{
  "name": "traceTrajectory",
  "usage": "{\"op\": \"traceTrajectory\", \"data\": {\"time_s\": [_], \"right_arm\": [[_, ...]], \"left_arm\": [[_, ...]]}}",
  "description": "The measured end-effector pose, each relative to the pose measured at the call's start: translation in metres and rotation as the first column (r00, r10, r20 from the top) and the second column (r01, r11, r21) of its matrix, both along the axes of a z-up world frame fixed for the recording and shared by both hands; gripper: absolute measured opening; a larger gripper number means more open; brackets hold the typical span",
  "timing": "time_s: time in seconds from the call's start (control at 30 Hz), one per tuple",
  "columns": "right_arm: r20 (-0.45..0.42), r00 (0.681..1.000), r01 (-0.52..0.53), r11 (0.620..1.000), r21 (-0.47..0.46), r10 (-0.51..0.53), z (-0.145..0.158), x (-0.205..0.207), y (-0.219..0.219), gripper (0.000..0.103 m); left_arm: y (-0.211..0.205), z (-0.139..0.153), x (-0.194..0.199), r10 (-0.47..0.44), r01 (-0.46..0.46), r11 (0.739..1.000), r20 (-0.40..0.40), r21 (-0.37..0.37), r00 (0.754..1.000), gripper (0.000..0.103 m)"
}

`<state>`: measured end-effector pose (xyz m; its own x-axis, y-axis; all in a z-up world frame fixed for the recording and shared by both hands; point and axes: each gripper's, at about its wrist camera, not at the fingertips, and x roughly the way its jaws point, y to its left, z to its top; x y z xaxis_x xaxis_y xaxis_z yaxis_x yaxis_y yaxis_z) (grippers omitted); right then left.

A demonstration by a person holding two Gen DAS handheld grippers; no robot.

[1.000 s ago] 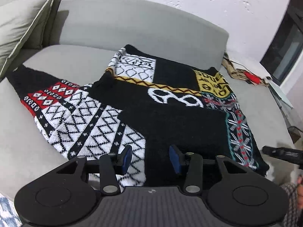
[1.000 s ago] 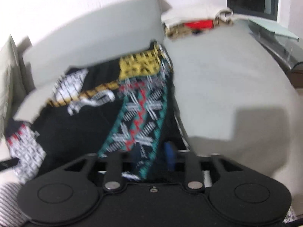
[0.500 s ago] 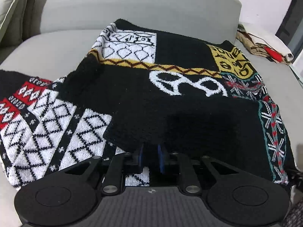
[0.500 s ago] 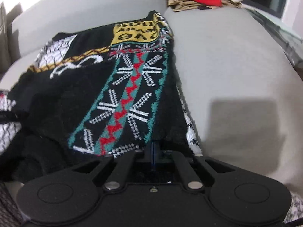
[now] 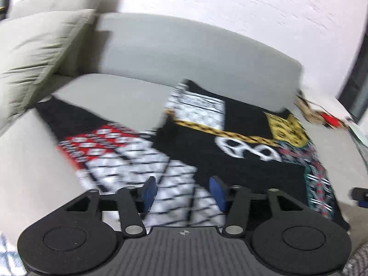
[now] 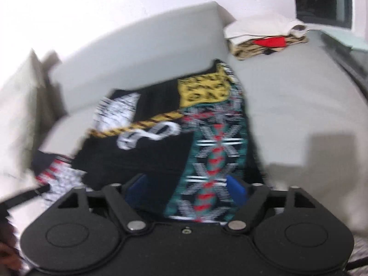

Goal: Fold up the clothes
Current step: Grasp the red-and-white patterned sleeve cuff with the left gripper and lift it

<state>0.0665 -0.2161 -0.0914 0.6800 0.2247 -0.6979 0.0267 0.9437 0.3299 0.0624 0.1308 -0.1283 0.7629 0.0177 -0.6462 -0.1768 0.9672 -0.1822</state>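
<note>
A black knitted sweater with white, yellow and teal patterns lies flat on the grey sofa. Its red-and-white sleeve stretches out to the left. My left gripper hovers open above the sweater's near edge, nothing between its blue pads. In the right wrist view the sweater fills the middle, its teal and red band running toward me. My right gripper is open over that band's near end. Both views are motion-blurred.
Beige cushions lean at the sofa's left end. A pile of folded clothes with a red piece sits at the back right, below a dark window. Bare grey seat lies right of the sweater.
Both grippers, shut on the sweater's near edge half a second ago, have opened and drawn back and up. The sweater stays lying on the sofa.
</note>
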Motion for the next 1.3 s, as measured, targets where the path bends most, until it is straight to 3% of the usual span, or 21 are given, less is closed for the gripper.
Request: {"op": "traceTrajectory", "data": {"time_s": [0.03,0.1,0.23,0.33,0.47,0.7,0.9,1.03,1.1,1.13,1.3], "right_arm": [[0.005,1.0,-0.007,0.999,0.032,0.007,0.001,-0.001,0.002,0.083],[-0.007,1.0,-0.013,0.998,0.067,0.014,0.002,-0.001,0.005,0.084],[-0.03,0.999,-0.024,0.991,0.133,0.028,0.004,0.0,0.013,0.085],[-0.046,0.998,-0.036,0.985,0.171,0.044,0.005,0.001,0.016,0.085],[-0.051,0.998,-0.023,0.975,0.221,0.035,0.009,0.001,0.017,0.085],[-0.044,0.997,0.071,0.958,0.278,-0.061,0.02,0.002,0.008,0.084],[-0.059,0.988,0.154,0.953,0.262,-0.144,0.023,0.008,0.007,0.082],[-0.054,0.986,0.164,0.955,0.249,-0.155,0.026,0.012,0.005,0.082],[-0.053,0.987,0.158,0.958,0.24,-0.149,0.028,0.012,0.007,0.082],[-0.051,0.988,0.156,0.959,0.239,-0.148,0.029,0.012,0.007,0.082],[-0.025,0.991,0.131,0.963,0.236,-0.129,0.038,0.008,0.007,0.082]], "left_arm": [[0.009,-0.002,-0.004,0.035,-0.035,0.999,-0.003,-0.006,0.999,0.076],[0.029,-0.007,-0.008,0.099,-0.1,0.995,-0.023,-0.029,0.995,0.076],[0.071,-0.021,-0.004,0.219,-0.228,0.965,-0.079,-0.133,0.973,0.067],[0.101,-0.032,0.0,0.279,-0.295,0.923,-0.096,-0.246,0.955,0.051],[0.131,-0.049,0.013,0.334,-0.35,0.87,-0.107,-0.347,0.936,0.05],[0.183,-0.083,0.038,0.411,-0.419,0.753,-0.134,-0.508,0.902,0.048],[0.221,-0.098,0.069,0.433,-0.438,0.73,-0.14,-0.525,0.891,0.047],[0.248,-0.102,0.092,0.472,-0.484,0.69,-0.173,-0.539,0.865,0.045],[0.255,-0.101,0.102,0.484,-0.512,0.688,-0.2,-0.515,0.852,0.016],[0.257,-0.1,0.106,0.481,-0.518,0.693,-0.213,-0.501,0.85,0.01],[0.241,-0.068,0.106,0.459,-0.468,0.778,-0.13,-0.419,0.879,0.008]]}}
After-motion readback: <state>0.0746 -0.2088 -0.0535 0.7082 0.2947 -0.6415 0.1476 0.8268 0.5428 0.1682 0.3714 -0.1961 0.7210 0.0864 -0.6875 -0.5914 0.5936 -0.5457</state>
